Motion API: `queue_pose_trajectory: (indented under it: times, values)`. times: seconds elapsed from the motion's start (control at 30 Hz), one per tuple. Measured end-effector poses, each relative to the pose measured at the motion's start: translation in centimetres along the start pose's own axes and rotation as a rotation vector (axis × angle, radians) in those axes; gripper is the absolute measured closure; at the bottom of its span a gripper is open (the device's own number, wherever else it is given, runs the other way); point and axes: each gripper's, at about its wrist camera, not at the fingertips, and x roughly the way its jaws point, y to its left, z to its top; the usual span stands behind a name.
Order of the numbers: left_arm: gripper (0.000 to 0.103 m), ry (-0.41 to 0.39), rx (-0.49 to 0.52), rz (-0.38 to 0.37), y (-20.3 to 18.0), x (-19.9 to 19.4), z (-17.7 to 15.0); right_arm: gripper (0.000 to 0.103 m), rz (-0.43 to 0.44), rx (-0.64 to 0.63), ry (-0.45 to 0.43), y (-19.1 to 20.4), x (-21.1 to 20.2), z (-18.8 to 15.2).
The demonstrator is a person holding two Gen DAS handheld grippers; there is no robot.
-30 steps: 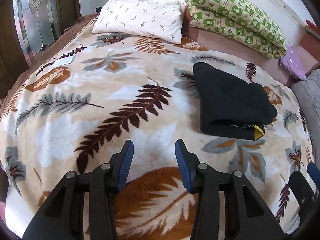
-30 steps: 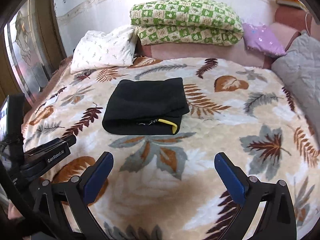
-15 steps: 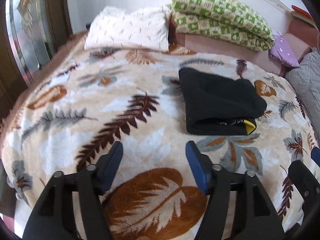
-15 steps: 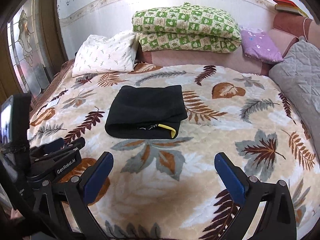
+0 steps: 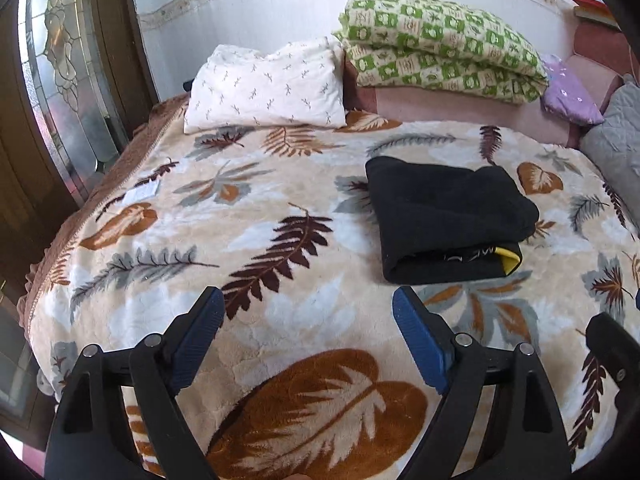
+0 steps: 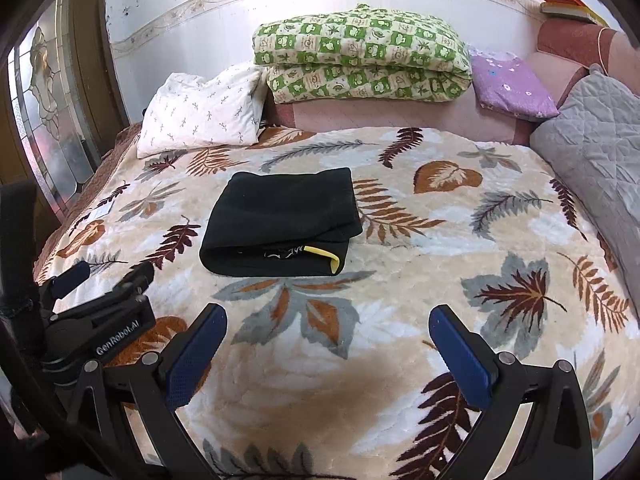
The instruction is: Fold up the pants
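The black pants [image 5: 448, 216] lie folded into a thick rectangle on the leaf-patterned blanket [image 5: 280, 184], with a yellow trim showing at the near right corner. They also show in the right wrist view [image 6: 280, 220]. My left gripper [image 5: 308, 320] is open and empty, held above the blanket near and to the left of the pants. My right gripper [image 6: 328, 340] is open and empty, held back from the pants' near edge. The left gripper's body [image 6: 100, 312] shows at the left of the right wrist view.
A white pillow [image 5: 264, 88], a folded green checked quilt [image 5: 436, 52], a purple cushion [image 5: 568, 96] and a grey quilted cover [image 6: 600, 140] line the head and right side of the bed. A glass-panelled door [image 5: 68, 80] stands at the left.
Both grippers have pulled back and risen from the pants. The left gripper's jaws have opened wider. The pants have not moved.
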Motion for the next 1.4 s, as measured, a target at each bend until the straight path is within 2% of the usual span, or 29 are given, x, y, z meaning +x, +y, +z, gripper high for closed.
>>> queue_pose_trajectory:
  times: [0.3, 0.67, 1.4]
  values:
    - [0.016, 0.057, -0.039, -0.035, 1.3, 0.8, -0.3, 0.001, -0.001, 0.003, 0.001, -0.3, -0.2, -0.1]
    - [0.016, 0.076, -0.062, -0.055, 1.9, 0.7, -0.4, 0.001, -0.014, 0.014, -0.001, -0.3, -0.4, -0.4]
    - [0.016, 0.118, -0.056, -0.106, 0.8, 0.9, -0.3, 0.0, -0.035, 0.004, 0.01, -0.4, -0.2, -0.4]
